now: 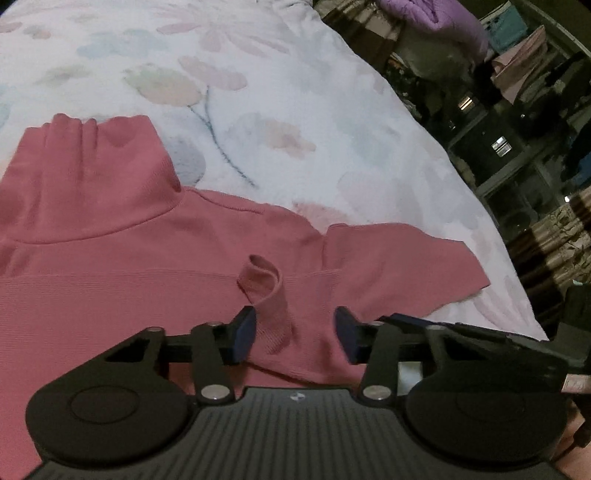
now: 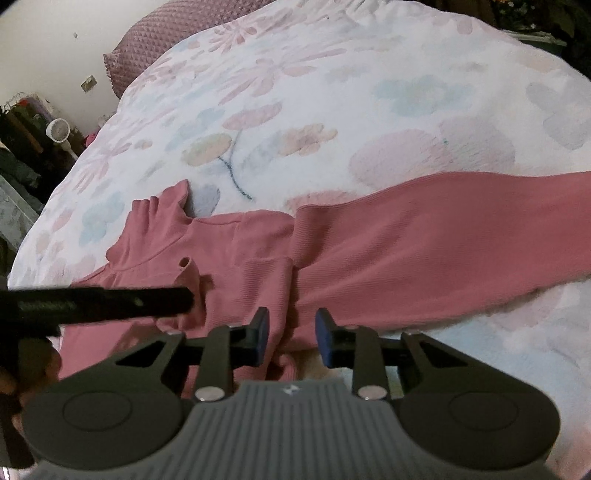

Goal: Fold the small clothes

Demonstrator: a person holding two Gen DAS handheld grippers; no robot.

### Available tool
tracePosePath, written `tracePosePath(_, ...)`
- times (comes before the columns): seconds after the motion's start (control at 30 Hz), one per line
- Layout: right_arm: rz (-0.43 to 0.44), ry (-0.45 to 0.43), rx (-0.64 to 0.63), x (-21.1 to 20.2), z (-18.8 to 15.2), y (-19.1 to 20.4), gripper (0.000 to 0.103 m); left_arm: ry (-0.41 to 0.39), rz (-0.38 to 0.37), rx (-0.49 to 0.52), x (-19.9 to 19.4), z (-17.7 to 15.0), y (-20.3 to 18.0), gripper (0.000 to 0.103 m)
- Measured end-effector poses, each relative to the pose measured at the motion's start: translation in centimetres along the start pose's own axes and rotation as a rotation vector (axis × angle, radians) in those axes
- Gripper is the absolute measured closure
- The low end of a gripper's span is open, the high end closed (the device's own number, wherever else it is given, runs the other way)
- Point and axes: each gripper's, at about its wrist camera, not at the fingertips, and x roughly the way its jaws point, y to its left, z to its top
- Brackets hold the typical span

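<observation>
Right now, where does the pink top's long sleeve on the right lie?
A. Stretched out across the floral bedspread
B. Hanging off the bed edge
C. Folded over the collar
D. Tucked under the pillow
A: in the right wrist view the sleeve runs out flat to the right over the floral bedspread, away from the pink top.

**A bedroom at home**

We're looking at a bed, a floral quilt (image 2: 332, 122) in pale pinks and blues lying across it and a mauve quilted pillow (image 2: 147, 48) sitting at its far-left corner against a white wall (image 2: 48, 44). A small white fan (image 2: 56, 129) is standing beyond the left edge, and purple bedding (image 1: 436, 22) is piling up amid cluttered shelves (image 1: 517, 147) off the right edge.
</observation>
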Motion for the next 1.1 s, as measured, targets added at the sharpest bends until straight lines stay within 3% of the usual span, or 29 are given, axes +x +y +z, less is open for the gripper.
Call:
tracePosePath(0.03, 0.011, -0.001, 0.015, 0.4, 0.2, -0.3, 0.078, -0.011, -0.007, -0.014, 0.1, 0.0, 0.2, 0.067)
tracePosePath(0.1, 0.043, 0.005, 0.064, 1.2, 0.6, -0.9, 0.078, -0.026, -0.029, -0.04, -0.2, 0.2, 0.7, 0.09)
tracePosePath(0.17, 0.064, 0.024, 0.107, 2.2, 0.8, -1.3, 0.078, -0.029, -0.014, -0.037, -0.5, 0.2, 0.7, 0.1)
tracePosePath(0.23, 0.09, 0.043, 0.138, 3.0, 0.6, -1.5, 0.083, -0.044, -0.006, -0.034, -1.2, 0.2, 0.7, 0.102)
tracePosePath(0.27, 0.107, 0.051, 0.152, 3.3, 0.5, -1.5, 0.097, -0.055, -0.007, -0.036, -1.7, -0.1, 0.7, 0.103)
tracePosePath(0.3, 0.118, 0.054, 0.159, 3.4, 0.4, -1.5, 0.103, -0.062, 0.001, -0.039, -2.1, -0.1, 0.7, 0.103)
tracePosePath(0.43, 0.13, -0.016, 0.105, 2.1, 1.0, -0.2, 0.103, -0.116, 0.048, -0.035, -4.5, -0.4, 0.4, 0.103)
tracePosePath(0.53, 0.13, -0.042, 0.039, 1.0, 2.4, 1.4, 0.103, -0.13, 0.042, -0.007, -5.2, -0.1, 0.2, 0.103)
tracePosePath(0.57, 0.121, -0.029, 0.024, 1.1, 2.6, 1.7, 0.103, -0.119, 0.065, -0.012, -5.0, 0.1, 0.2, 0.093)
tracePosePath(0.6, 0.107, -0.013, 0.01, 1.2, 2.7, 1.9, 0.103, -0.104, 0.061, -0.021, -4.6, 0.3, 0.3, 0.069)
tracePosePath(0.67, 0.09, -0.005, 0.001, 1.4, 2.3, 1.7, 0.103, -0.085, 0.008, -0.05, -3.5, 0.7, 0.8, 0.046)
tracePosePath(0.83, 0.101, 0.009, 0.049, 2.2, 1.3, 0.3, 0.103, -0.067, -0.013, -0.085, -0.6, 1.2, 1.1, 0.047)
tracePosePath(0.87, 0.102, 0.006, 0.05, 2.3, 1.2, 0.1, 0.103, -0.057, 0.002, -0.077, 0.0, 1.2, 0.9, 0.049)
tracePosePath(0.97, 0.109, -0.003, 0.053, 2.4, 1.1, 0.0, 0.103, -0.025, 0.048, -0.035, 1.2, 1.2, 0.4, 0.09)
tracePosePath(1.1, 0.096, -0.022, 0.025, 1.8, 1.0, 0.3, 0.103, -0.084, 0.058, -0.026, -0.5, 0.7, 0.4, 0.097)
